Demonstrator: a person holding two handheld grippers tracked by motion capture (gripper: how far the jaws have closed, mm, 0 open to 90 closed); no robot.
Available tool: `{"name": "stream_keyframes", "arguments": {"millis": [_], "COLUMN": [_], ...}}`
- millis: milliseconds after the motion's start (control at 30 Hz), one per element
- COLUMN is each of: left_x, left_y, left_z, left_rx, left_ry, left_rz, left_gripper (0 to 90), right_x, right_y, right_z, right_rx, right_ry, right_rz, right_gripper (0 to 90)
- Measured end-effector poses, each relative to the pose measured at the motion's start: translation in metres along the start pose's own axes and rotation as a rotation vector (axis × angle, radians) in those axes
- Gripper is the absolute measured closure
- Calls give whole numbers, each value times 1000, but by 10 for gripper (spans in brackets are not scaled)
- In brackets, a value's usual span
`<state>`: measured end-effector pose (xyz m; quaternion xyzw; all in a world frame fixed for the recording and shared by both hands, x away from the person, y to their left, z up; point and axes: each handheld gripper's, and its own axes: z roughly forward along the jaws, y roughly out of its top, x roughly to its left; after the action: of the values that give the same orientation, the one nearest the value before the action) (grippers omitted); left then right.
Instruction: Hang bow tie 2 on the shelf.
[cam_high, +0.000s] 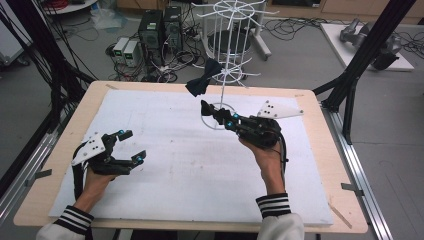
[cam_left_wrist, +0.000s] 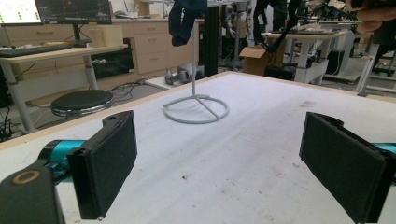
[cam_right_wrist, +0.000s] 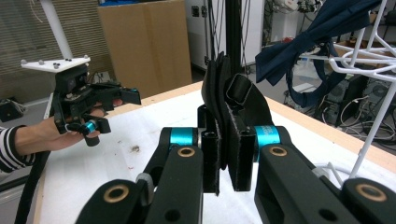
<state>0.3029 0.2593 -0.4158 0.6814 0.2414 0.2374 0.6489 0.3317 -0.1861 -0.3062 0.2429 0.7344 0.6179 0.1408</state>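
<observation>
Bow tie (cam_high: 204, 80), dark blue, hangs on one arm of the white wire stand (cam_high: 222, 75) at the far side of the table, up off the surface. It looks like it is already hung, and the step in hand seems to be pulling the grippers away from it. The right gripper (cam_high: 205, 107) sits low by the round foot of the stand, just under the bow tie, with its jaws squeezed together and nothing between them. The left gripper (cam_high: 132, 145) is well apart from the stand, near the front left of the table, with its jaws spread wide and nothing in them. The next move probably calls for drawing the right gripper back slowly, so it does not bump the thin stand and shake the bow tie loose. The table has a white foam sheet (cam_high: 165, 175) on a pale wooden top (cam_high: 40, 190), with a few small dark marks on the white. Past the table are computer boxes (cam_high: 160, 27), lots of cables on a grey floor, black frame posts, and desks and drawers farther off
</observation>
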Motion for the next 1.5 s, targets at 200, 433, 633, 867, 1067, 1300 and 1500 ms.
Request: {"name": "stream_keyframes", "arguments": {"millis": [200, 433, 633, 867, 1067, 1300, 1500], "left_x": [0, -1, -2, -4, -5, -5, -7], "left_y": [-5, -10, -13, -17, -20, -23, -26], "left_z": [-6, -10, -12, -14, -15, -15, -15], "left_rx": [-13, -22, -24, -29, -41, -43, -45], "left_ry": [16, 20, 21, 30, 33, 23, 13], "left_rz": [-9, -9, -4, 5, 4, -1, -5], "left_gripper": [117, 117, 118, 118, 118, 118, 118], "right_x": [-2, -8, -13, -20, -27, -36, -44], "right_y": [8, 15, 21, 28, 31, 37, 41], "right_z": [0, 2, 6, 8, 11, 13, 16], "right_rx": [-6, -14, -9, -10, -7, -13, -5], "right_ry": [-5, -3, -11, -22, -22, -28, -37], "right_rz": [-3, 9, 5, 4, 9, 19, 22], "right_gripper": [857, 857, 856, 857, 856, 856, 856]}}
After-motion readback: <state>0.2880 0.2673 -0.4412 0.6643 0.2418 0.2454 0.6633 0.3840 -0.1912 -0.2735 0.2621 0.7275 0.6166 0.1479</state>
